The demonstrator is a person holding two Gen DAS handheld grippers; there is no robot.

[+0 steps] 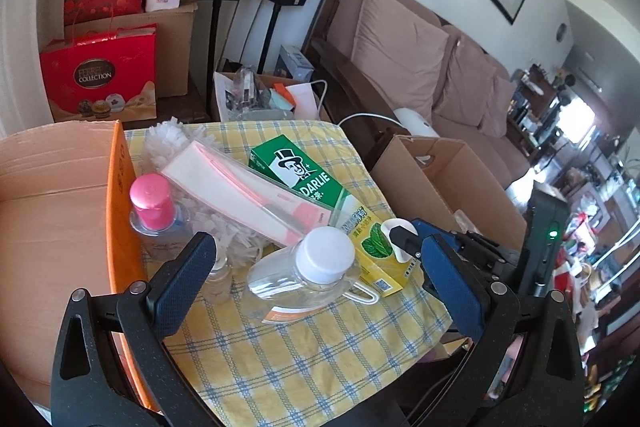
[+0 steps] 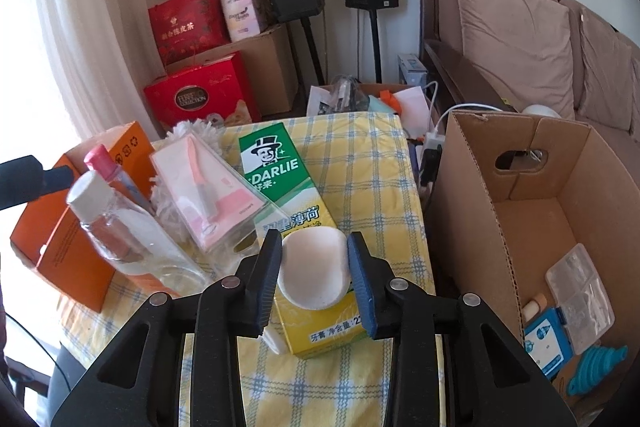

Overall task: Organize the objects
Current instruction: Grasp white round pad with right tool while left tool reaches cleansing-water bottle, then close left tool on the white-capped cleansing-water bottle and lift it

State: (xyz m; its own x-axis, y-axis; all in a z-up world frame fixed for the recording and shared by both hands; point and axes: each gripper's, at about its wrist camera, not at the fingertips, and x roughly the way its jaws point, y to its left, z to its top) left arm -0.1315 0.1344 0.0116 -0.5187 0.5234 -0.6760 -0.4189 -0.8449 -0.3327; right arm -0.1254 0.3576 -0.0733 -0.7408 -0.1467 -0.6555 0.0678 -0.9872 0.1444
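Over the toothpaste box (image 2: 280, 187) the right tongs (image 2: 314, 267) pinched a white round pad (image 2: 312, 269). Left tongs (image 1: 316, 267) gaped wide around a clear bottle (image 1: 308, 267), not touching it

1. We note the checked yellow, white and blue tablecloth (image 2: 360, 163).
2. We note the green, white and yellow cardboard toothpaste box (image 2: 280, 179).
3. We note the round white pad (image 2: 312, 271) between blue pads (image 2: 362, 283).
4. We note the orange cardboard box (image 2: 68, 251).

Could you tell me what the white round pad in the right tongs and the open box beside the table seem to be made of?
White round pad: likely soft sponge or foam, matte with a finely grainy face. Open box: brown corrugated cardboard, dull finish, with raw edges, fold creases and a punched handle hole.
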